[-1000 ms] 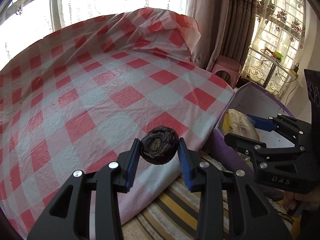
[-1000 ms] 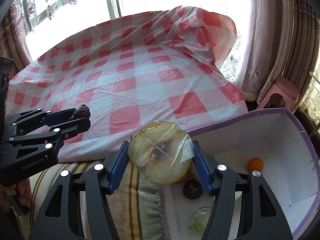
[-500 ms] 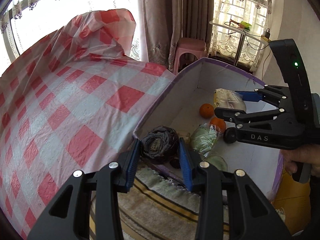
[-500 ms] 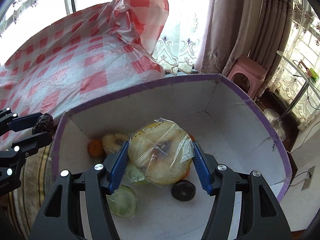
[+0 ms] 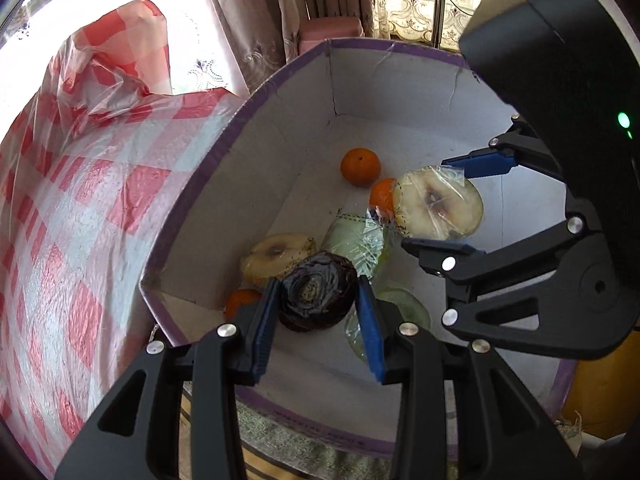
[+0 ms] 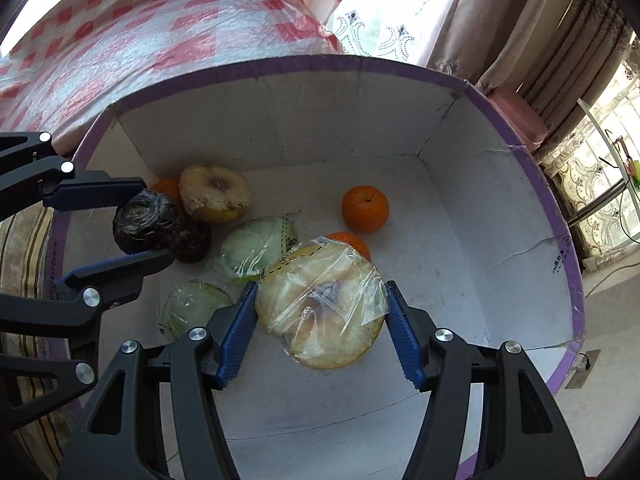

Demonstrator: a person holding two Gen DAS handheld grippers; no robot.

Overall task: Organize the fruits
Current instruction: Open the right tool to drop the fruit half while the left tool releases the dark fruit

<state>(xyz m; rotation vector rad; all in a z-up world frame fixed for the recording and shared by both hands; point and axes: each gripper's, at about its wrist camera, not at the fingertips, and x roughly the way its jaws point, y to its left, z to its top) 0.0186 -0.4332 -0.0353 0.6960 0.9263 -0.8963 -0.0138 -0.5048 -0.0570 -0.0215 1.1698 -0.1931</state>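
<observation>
Left wrist view: the left claw [image 5: 318, 308] clamps a dark wrinkled fruit [image 5: 318, 297] at lower centre, over a white box with a purple rim [image 5: 224, 140]. At right, the right claw [image 5: 452, 204] grips a plastic-wrapped fruit half [image 5: 438, 208].

Right wrist view: the right claw [image 6: 320, 312] pinches the wrapped half [image 6: 320, 304] at centre, above the box floor; an orange [image 6: 365, 209] lies beyond it.
</observation>
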